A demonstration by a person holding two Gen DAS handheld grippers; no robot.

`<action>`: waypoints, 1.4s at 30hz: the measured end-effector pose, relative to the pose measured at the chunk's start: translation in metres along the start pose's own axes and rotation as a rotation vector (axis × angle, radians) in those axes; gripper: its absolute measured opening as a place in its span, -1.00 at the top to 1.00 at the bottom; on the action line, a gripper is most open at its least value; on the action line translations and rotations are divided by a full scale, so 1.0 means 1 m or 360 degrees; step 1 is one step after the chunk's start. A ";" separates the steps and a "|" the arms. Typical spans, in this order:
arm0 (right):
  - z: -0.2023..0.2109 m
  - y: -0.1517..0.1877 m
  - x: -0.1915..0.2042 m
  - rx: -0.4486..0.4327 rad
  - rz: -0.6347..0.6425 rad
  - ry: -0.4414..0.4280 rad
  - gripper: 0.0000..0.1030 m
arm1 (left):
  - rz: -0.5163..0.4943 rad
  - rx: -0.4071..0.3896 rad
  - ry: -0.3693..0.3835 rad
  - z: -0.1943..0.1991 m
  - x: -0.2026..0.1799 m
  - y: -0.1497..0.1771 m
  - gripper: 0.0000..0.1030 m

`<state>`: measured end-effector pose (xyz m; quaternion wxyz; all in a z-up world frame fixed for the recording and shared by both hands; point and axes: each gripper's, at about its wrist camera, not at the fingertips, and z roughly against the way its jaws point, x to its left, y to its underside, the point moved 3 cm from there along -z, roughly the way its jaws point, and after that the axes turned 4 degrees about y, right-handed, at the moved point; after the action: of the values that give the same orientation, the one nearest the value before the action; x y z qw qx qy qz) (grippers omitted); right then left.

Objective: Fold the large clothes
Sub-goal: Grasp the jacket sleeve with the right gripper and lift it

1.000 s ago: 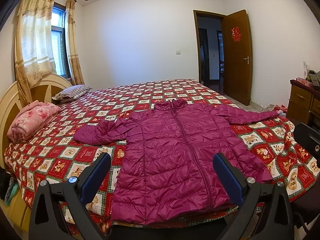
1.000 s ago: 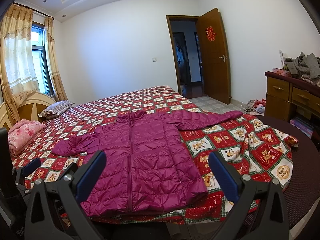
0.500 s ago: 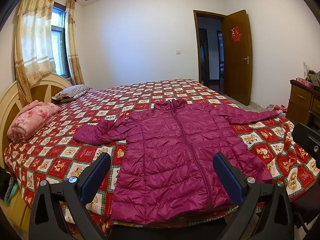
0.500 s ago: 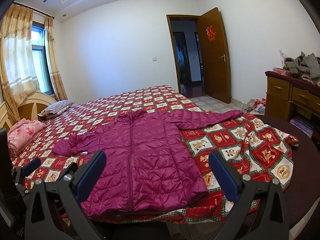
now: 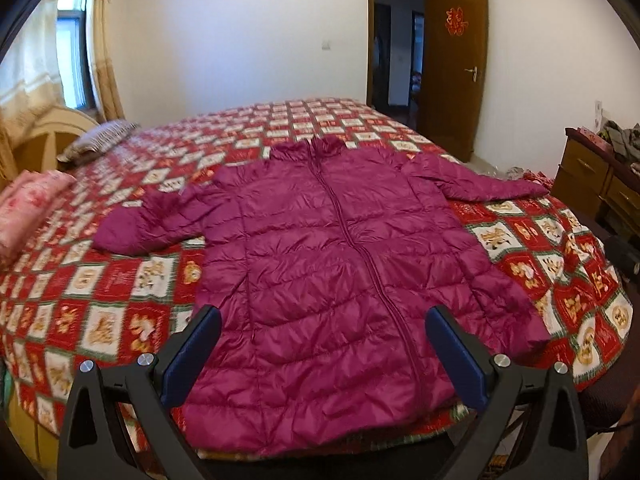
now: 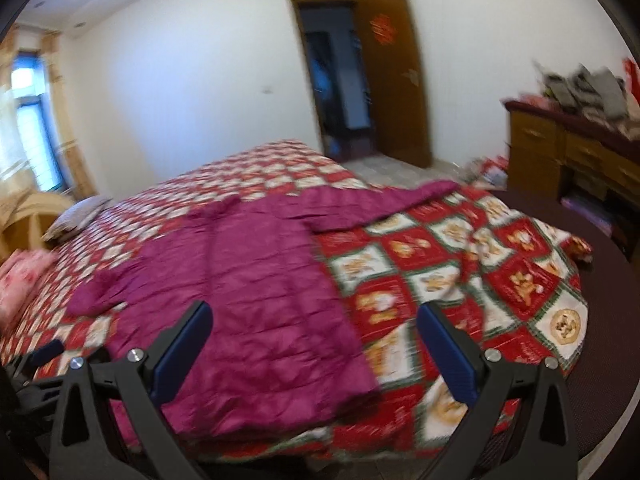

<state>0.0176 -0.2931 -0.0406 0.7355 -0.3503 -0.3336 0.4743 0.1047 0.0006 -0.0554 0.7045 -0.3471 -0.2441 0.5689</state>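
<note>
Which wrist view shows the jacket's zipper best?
The left wrist view: the purple puffer jacket lies sharp and centred, its zipper traceable from collar to hem. In the right wrist view the jacket sits left of centre, motion-blurred, its zipper barely discernible.

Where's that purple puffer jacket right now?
The jacket lies flat, zipped, on the patterned bedspread, near the bed's front edge in both views, sleeves spread, just beyond both open grippers.

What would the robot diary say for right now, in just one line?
stage: before first fold | jacket: flat, zipped, sleeves spread on bed | left tongs: open, empty | right tongs: open, empty
</note>
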 end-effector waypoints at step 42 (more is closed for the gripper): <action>-0.336 -0.168 -0.121 0.0255 -0.0141 0.0791 0.75 | 0.0425 0.0168 -0.0335 -0.265 0.204 -0.065 -0.97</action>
<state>0.3322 -0.5237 -0.0987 0.8404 -0.3816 -0.1191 0.3660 0.3891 0.1351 -0.1850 0.6103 -0.2776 -0.2381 0.7027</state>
